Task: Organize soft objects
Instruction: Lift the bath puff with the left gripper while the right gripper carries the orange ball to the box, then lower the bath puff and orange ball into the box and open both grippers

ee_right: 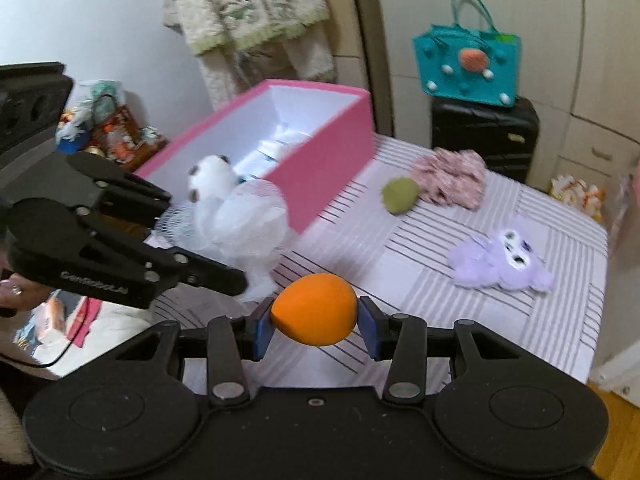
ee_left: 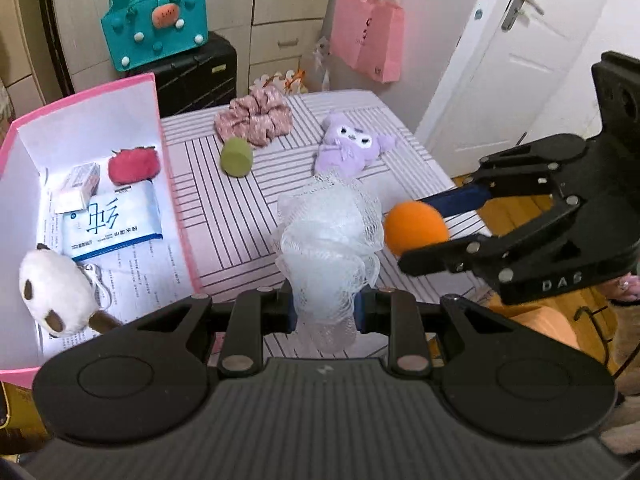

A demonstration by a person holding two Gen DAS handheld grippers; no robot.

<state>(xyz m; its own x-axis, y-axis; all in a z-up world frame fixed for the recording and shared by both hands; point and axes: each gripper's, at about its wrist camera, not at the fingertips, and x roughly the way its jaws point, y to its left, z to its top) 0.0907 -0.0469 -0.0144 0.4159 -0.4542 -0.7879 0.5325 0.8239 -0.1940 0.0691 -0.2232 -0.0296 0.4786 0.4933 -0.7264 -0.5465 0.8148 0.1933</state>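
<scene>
**Holding a mesh pouf and an orange ball over the striped desk**

Gripping with both tools at once, I have the left gripper [ee_left: 325,312] closed on the white mesh bath pouf [ee_left: 328,240], its blue pads pressing into the lower part of the netting while the bulk of it billows up ahead of the jaws. My right gripper [ee_right: 316,328] is pinched onto the orange ball [ee_right: 314,310], one blue pad on each side; in the left wrist view the same ball [ee_left: 416,230] sits just right of the pouf, nearly touching it.

On the left of the desk [ee_left: 240,216] stands the open pink box [ee_left: 176,184]. Inside it I see a white plush toy with brown ears [ee_left: 56,292] at the near end, a blue-and-white tissue pack [ee_left: 116,220] in the middle, a small carton [ee_left: 78,188] and a red soft pouch [ee_left: 134,166] toward the far end.

Loose on the desk lie a green ball [ee_left: 237,157], touching the pink floral scrunchie [ee_left: 254,120] behind it, and a purple plush owl [ee_left: 350,146] to the right, just beyond the pouf.

Beyond the desk, a teal handbag [ee_left: 154,36] rests on a black suitcase [ee_left: 196,76], and a pink paper bag [ee_left: 368,36] hangs near the white door [ee_left: 516,60].
</scene>
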